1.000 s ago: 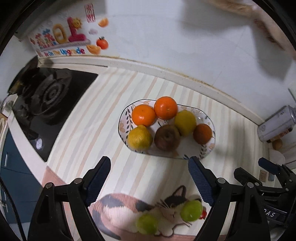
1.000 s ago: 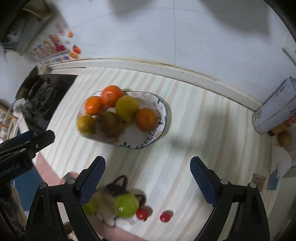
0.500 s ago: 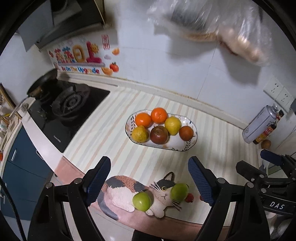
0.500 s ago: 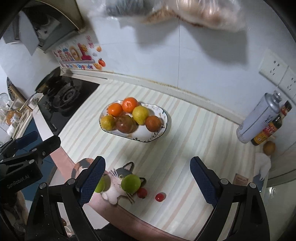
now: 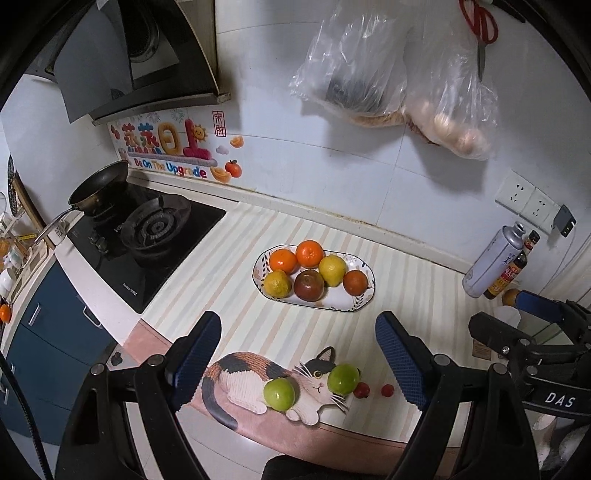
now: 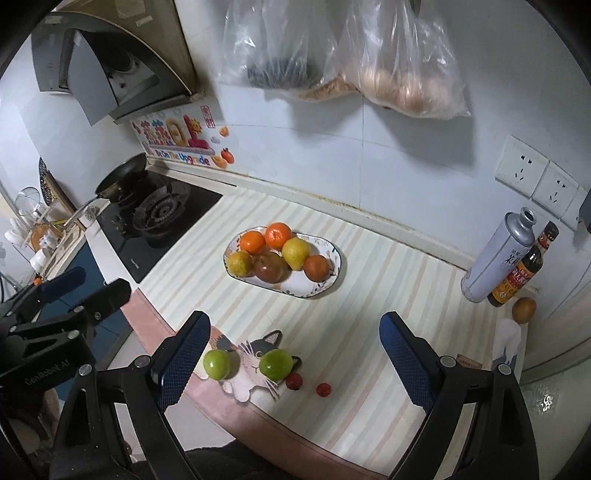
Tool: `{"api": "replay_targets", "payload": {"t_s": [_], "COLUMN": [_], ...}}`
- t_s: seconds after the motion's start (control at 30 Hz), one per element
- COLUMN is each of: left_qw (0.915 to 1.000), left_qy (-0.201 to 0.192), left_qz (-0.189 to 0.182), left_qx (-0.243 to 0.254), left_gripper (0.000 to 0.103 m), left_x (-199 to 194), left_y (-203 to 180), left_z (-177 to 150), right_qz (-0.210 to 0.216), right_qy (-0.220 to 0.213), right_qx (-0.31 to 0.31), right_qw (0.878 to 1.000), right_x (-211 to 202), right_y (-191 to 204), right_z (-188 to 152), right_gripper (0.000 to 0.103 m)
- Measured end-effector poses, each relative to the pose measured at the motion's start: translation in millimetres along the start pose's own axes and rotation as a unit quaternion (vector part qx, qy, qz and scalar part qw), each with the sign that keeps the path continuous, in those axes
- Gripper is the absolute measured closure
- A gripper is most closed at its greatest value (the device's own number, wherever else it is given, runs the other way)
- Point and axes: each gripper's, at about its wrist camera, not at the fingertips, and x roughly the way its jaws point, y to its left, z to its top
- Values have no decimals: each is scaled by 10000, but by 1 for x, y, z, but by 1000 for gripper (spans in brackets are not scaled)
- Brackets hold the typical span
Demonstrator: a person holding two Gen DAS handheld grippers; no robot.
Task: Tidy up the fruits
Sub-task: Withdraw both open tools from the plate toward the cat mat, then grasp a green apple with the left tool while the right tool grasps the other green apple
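- Left wrist view only: red scissors (image 5: 480, 26) hanging on the wall; whole cat-shaped mat (image 5: 266, 380).
- Right wrist view only: dish rack (image 6: 33, 229) far left; brown fruit (image 6: 523, 309) beside the bottles.
- Left gripper (image 5: 297, 360) spread, nothing between its jaws; right gripper (image 6: 295, 356) likewise.
- Oval dish (image 5: 360, 304) mid-counter holds six fruits.
- Two green fruits (image 5: 279, 394) lie on the mat; two small red ones (image 5: 387, 390) just beside.
- Striped counter (image 5: 413, 295), gas hob (image 5: 147, 236) on the left, white tiled wall behind.
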Motion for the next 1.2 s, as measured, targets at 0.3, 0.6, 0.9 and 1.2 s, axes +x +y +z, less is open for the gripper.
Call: {"api": "replay_targets", "payload": {"t_s": [0.3,0.6,0.9,1.2], "left_qw": [10000,10000,9991,9833], "left_qy": [-4,-6,353,1486], "left_qz": [-58,-57,223,986], "left_qx": [11,-41,-106,-359], "left_gripper": [17,17,0,0], "left_x": [-5,-2,43,142], "left_y": [-3,-1,10,52], "left_z": [-2,-2,-1,-43], "right_qz": [20,47,318,925], "right_qy": [-3,12,968,2537], "right_qx": [101,263,692,1434], "right_qw": [9999,9996,9924,9521], "right_x": [-2,6,94,251], "right_y": [0,-9,-30,-40], "right_z": [-2,4,-12,-75], "right_gripper": [8,8,6,6]}}
